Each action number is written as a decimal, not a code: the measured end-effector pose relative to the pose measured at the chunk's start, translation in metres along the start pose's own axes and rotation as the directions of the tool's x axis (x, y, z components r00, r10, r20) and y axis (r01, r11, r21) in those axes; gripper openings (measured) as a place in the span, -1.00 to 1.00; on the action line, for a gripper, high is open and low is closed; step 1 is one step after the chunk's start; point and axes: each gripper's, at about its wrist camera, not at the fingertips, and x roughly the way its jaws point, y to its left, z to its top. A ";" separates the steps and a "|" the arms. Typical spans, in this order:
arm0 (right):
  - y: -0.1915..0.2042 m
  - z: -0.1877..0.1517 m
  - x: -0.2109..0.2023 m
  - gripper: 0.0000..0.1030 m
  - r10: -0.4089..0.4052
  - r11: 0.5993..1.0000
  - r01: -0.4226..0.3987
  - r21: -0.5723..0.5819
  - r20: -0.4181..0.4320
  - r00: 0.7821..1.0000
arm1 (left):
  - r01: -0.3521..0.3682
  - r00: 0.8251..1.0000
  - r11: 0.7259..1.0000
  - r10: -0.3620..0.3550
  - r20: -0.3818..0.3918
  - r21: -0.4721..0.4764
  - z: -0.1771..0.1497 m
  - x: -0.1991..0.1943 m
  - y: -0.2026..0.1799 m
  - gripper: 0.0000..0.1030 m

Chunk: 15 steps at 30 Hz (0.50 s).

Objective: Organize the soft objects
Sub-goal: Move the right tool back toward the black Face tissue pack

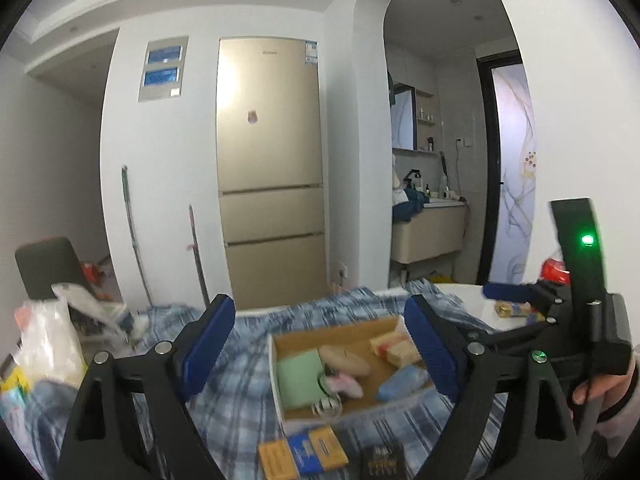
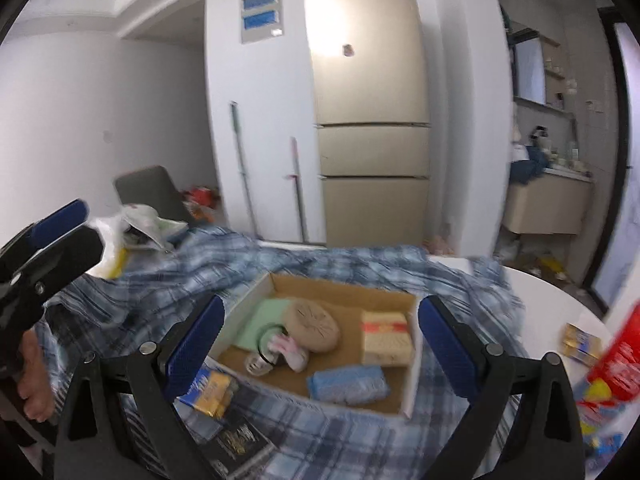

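**Desk:** Over a plaid-covered table, seen from the left wrist, what is in hand?

**Photographer:** The left gripper (image 1: pixel 320 344) hangs with its jaws spread wide and nothing between them, above the cardboard box (image 1: pixel 280 380). Inside lie a green cloth (image 1: pixel 298 378), a beige pouch (image 1: pixel 346 360), a blue packet (image 1: pixel 402 380) and a yellow pack (image 1: pixel 394 348). The right gripper (image 1: pixel 504 292) shows at the edge of frame, a hand (image 1: pixel 600 388) on its grip.

**Desk:** And the right wrist?

**Photographer:** The right gripper (image 2: pixel 320 344) is likewise released and empty, well above the same box (image 2: pixel 412 364). The soft items sit packed inside (the round pouch (image 2: pixel 312 324) overlaps the green cloth (image 2: pixel 262 322)). I judge the sorting far along, with both claws clear of the box between placements.

**Desk:** Next move?

**Photographer:** Probably a reach for anything soft left outside. The yellow-and-blue packets (image 2: pixel 210 390) and a dark booklet (image 2: pixel 240 438) lie just beside the box on the blue plaid cloth (image 2: pixel 320 272); whether they count as soft I cannot tell.

**Desk:** The room?

**Photographer:** A gold fridge (image 2: pixel 368 112) stands against a white wall, two mop handles (image 2: pixel 244 168) beside it, and a white table (image 2: pixel 560 300) shows bare at right.
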 end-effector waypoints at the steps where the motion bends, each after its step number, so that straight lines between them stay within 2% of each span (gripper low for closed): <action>1: 0.004 -0.003 -0.001 0.89 -0.077 0.997 0.076 -0.010 -0.026 0.997 | 0.002 1.000 1.000 -0.002 -0.007 -0.005 -0.005 -0.003 0.001 0.72; 2: 0.006 -0.006 -0.002 0.89 -0.117 0.993 0.117 -0.013 -0.042 0.992 | -0.002 1.000 1.000 0.002 -0.010 -0.009 -0.010 -0.006 0.002 0.72; 5: 0.009 -0.016 -0.008 0.89 -0.095 0.995 0.095 0.011 -0.058 0.994 | -0.010 1.000 1.000 0.010 -0.012 -0.020 -0.025 -0.014 0.006 0.72; 13: 0.030 -0.037 -0.006 0.89 -0.111 0.994 0.108 -0.030 -0.118 0.987 | -0.011 1.000 1.000 0.011 -0.017 -0.011 -0.046 -0.022 0.026 0.73; 15: 0.033 -0.041 -0.005 0.89 -0.113 0.994 0.110 -0.030 -0.140 0.984 | -0.003 1.000 1.000 0.003 -0.020 -0.014 -0.050 -0.020 0.027 0.86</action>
